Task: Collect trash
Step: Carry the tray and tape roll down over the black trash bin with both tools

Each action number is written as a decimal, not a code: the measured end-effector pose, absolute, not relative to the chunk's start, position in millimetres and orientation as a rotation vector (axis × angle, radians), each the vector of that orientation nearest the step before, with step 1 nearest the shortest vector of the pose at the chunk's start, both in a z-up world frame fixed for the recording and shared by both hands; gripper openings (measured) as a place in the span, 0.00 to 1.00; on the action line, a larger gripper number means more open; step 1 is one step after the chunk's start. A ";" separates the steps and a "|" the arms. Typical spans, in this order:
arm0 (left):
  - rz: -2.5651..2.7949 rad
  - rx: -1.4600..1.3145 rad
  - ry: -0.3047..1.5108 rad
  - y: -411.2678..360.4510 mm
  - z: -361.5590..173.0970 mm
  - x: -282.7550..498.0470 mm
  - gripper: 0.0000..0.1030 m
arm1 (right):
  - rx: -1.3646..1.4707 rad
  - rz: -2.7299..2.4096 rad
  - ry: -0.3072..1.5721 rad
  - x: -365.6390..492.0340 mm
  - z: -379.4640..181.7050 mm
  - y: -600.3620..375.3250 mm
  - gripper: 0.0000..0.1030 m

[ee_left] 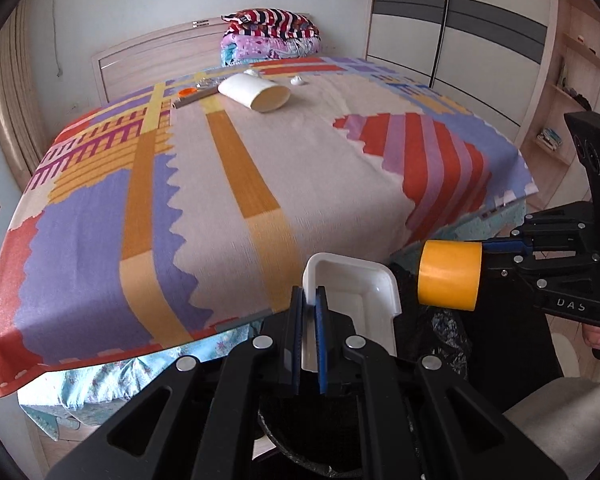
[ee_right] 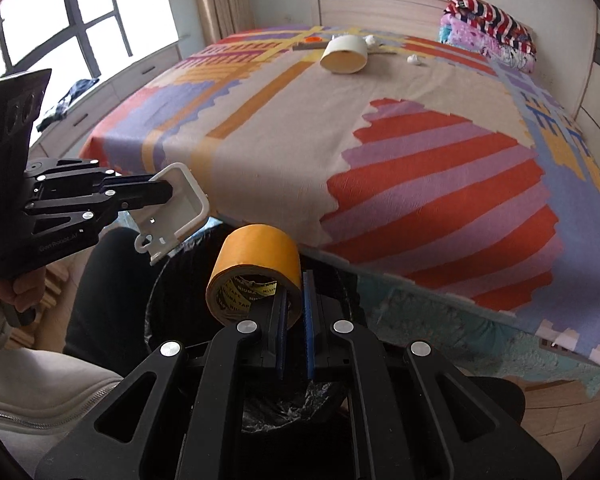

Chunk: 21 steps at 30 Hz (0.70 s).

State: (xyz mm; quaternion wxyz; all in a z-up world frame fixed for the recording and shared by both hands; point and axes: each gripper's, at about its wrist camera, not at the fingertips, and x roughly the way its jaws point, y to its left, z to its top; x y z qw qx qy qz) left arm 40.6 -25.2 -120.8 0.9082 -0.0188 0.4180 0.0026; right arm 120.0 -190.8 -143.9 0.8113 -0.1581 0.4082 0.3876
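Note:
My left gripper (ee_left: 310,300) is shut on the wall of a white plastic tray (ee_left: 364,288), held past the bed's foot edge; it also shows in the right wrist view (ee_right: 180,204). My right gripper (ee_right: 294,292) is shut on the rim of a yellow tape roll (ee_right: 256,260), seen from the left wrist view (ee_left: 449,274) too. Both hang over a black-lined trash bin (ee_right: 180,308). On the far end of the bed lie a white paper cup (ee_left: 256,94), crumpled white tissues (ee_left: 297,80) and an orange-capped item (ee_left: 187,91).
The bed carries a colourful patterned cover (ee_left: 220,184). Folded quilts (ee_left: 270,36) are stacked by the headboard. A wardrobe (ee_left: 452,28) and shelves stand to the right, a window (ee_right: 60,12) to the left. The person's grey sleeve (ee_right: 44,392) is near the bin.

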 end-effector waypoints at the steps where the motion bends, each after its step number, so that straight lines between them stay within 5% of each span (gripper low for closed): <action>1: -0.001 -0.031 0.877 -27.9 -127.1 41.1 0.06 | -0.348 0.830 0.885 119.4 -149.0 -189.7 0.08; 21: 0.038 0.237 1.128 -58.8 -241.4 55.3 0.06 | -0.658 0.770 1.093 118.2 -250.2 -141.0 0.08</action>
